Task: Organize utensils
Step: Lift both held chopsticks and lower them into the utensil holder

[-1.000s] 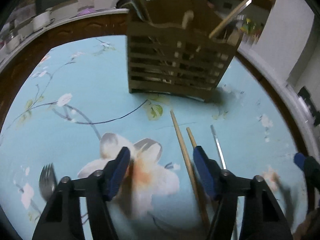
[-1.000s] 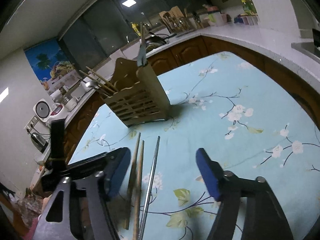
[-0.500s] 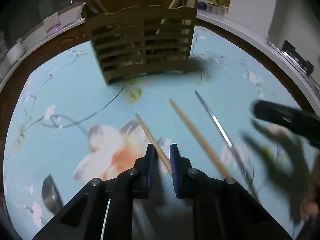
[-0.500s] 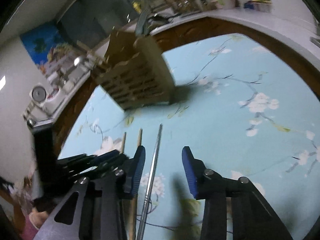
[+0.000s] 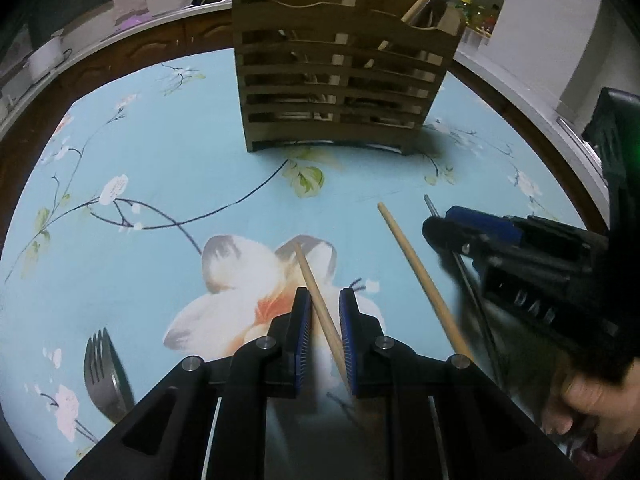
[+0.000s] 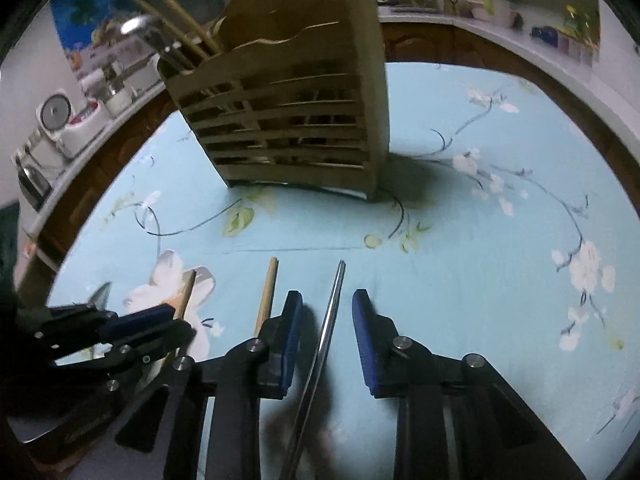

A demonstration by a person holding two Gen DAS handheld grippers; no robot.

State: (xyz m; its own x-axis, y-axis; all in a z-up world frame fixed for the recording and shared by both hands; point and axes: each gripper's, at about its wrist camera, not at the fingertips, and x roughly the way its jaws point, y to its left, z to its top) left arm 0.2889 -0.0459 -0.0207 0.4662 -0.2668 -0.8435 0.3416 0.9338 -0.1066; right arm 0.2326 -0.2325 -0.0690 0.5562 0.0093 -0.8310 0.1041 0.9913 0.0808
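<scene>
A slatted wooden utensil holder (image 5: 344, 92) stands at the far side of the blue floral tablecloth; it also shows in the right wrist view (image 6: 288, 120). My left gripper (image 5: 324, 304) is shut on a wooden chopstick (image 5: 310, 276). A second wooden chopstick (image 5: 416, 272) lies just to its right. My right gripper (image 6: 326, 308) is partly open, its jaws on either side of a metal chopstick (image 6: 334, 300) that lies on the cloth. The left gripper (image 6: 140, 320) shows at the left of the right wrist view.
A metal fork (image 5: 102, 368) lies on the cloth at the near left. The holder holds chopsticks and a spoon (image 6: 140, 26). A dark wood table rim (image 5: 132, 52) and a white counter with appliances (image 6: 68, 120) surround the cloth.
My left gripper closed on the wooden chopstick. My right gripper came down around the metal chopstick and narrowed its jaws. Both views moved closer to the holder.
</scene>
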